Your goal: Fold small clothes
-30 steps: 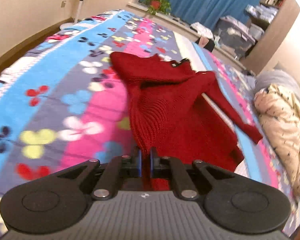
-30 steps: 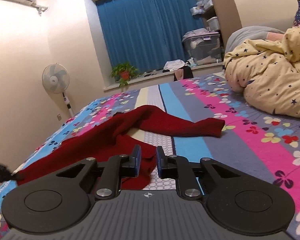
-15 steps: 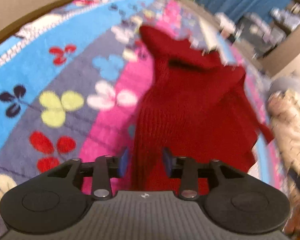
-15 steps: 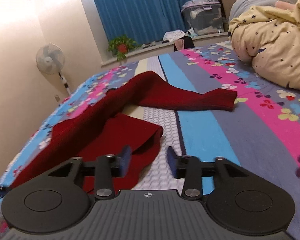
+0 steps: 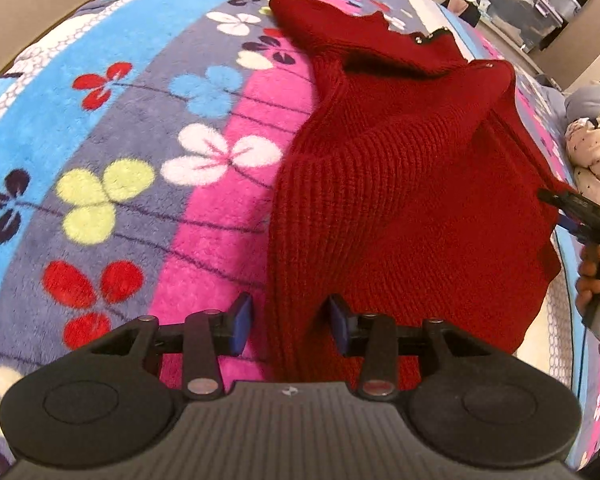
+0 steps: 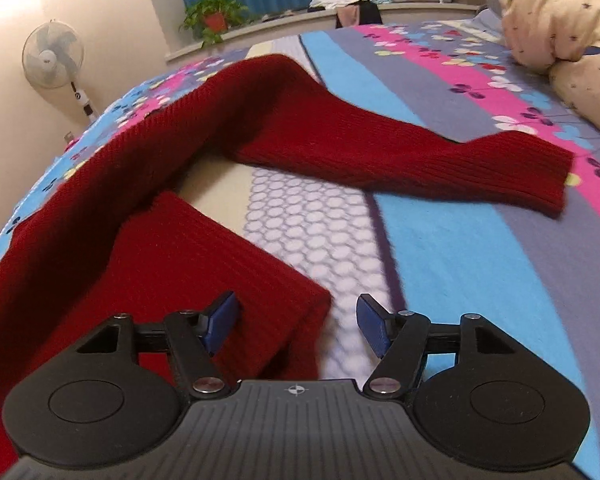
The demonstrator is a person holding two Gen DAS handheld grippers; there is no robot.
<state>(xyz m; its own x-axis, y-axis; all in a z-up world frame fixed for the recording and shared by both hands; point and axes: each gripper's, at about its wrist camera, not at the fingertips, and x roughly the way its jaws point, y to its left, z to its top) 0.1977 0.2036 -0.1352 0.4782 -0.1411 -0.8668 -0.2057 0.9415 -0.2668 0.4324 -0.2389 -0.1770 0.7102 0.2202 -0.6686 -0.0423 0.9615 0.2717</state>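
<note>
Where spread on blanket point(image 5: 228, 128), red ribbed sweater point(image 5: 400, 184) lies rumpled.

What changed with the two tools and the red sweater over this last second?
Both tools let go: the left tool and right tool, shut on the red sweater a second ago, have just been opening, and each now stands open over a sweater edge, pads clear of the knit. Both cameras came lower and closer to the floral blanket. The sweater's outstretched sleeve stayed in place.

left gripper point(image 5: 288, 326): black body | blue pads | silver screws | ribbed grey housing
</note>
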